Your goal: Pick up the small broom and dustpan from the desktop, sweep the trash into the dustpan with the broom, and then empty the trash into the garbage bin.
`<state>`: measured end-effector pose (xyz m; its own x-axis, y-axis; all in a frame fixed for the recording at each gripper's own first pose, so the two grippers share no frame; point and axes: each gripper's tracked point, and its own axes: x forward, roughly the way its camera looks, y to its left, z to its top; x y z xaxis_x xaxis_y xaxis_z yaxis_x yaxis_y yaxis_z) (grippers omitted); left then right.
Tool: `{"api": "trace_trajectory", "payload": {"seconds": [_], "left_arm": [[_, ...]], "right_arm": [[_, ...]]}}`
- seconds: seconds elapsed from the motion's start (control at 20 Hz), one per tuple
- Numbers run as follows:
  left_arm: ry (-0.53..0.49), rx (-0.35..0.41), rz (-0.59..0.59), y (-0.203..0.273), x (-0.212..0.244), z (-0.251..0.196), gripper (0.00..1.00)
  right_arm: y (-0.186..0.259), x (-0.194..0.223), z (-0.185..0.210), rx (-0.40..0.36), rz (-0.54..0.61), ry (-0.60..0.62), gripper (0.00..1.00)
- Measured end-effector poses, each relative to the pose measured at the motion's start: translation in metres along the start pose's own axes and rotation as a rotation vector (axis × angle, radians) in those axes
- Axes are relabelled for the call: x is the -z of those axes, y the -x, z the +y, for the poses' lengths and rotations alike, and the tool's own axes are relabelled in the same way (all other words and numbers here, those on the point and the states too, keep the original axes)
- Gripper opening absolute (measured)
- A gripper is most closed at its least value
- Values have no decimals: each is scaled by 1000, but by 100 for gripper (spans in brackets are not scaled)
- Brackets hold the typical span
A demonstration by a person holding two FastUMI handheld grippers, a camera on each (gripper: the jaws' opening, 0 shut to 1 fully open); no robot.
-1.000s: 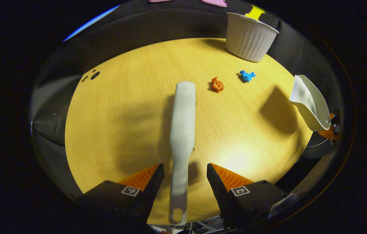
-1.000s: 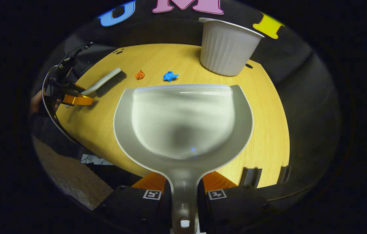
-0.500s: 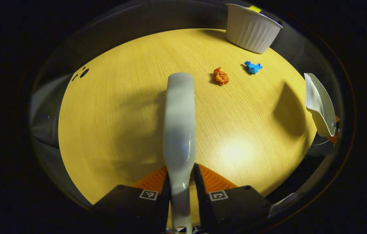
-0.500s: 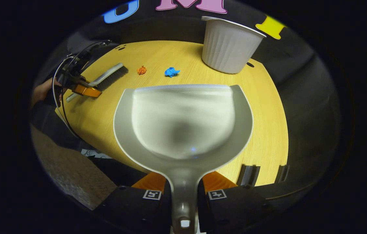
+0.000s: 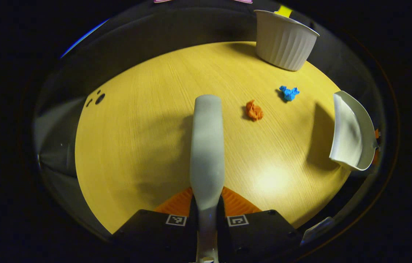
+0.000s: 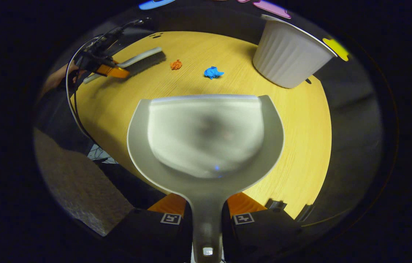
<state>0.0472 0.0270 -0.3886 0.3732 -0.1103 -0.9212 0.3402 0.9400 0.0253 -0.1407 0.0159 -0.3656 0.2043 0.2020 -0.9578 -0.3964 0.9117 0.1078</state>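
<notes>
Left gripper [image 5: 207,204]: fingers clamped on the broom [image 5: 207,146] handle, a hand [image 6: 58,76] behind it. Right gripper [image 6: 206,208]: fingers clamped on the dustpan [image 6: 206,138] handle, raised above the table.

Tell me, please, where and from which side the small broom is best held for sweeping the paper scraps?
Grip the small broom by its narrow handle end, coming from behind along its length, as the left gripper does now: both fingers close on the slim neck. That leaves the wider bristle head free in front, pointing toward the orange scrap and blue scrap.
</notes>
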Motion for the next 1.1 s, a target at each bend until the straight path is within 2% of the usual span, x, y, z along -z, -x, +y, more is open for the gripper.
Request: {"api": "trace_trajectory", "payload": {"seconds": [0.2,0.35,0.55,0.6,0.7,0.85,1.0,1.05,1.1], "left_arm": [[-18,-14,-15,-17,-34,-1,26],[-57,5,-4,-31,-50,-15,25],[-120,58,6,-46,-62,-50,25],[-128,79,11,-48,-62,-61,25],[-137,139,16,-48,-63,-88,25],[-164,244,25,-42,-64,-131,23],[-212,331,28,-34,-64,-164,25],[-232,361,27,-30,-63,-173,25],[-241,387,35,-25,-61,-180,25]], "right_arm": [[-16,-5,-16,-32,63,76,37],[-27,-9,-26,-48,82,103,39],[-38,-13,-33,-60,94,136,37],[-40,-15,-33,-65,92,144,39],[-43,-17,-34,-83,82,151,37],[-47,-18,-37,-94,65,161,37],[-50,-19,-40,-103,38,182,39],[-53,-19,-41,-105,26,190,34],[-53,-20,-42,-107,16,192,37]]}}
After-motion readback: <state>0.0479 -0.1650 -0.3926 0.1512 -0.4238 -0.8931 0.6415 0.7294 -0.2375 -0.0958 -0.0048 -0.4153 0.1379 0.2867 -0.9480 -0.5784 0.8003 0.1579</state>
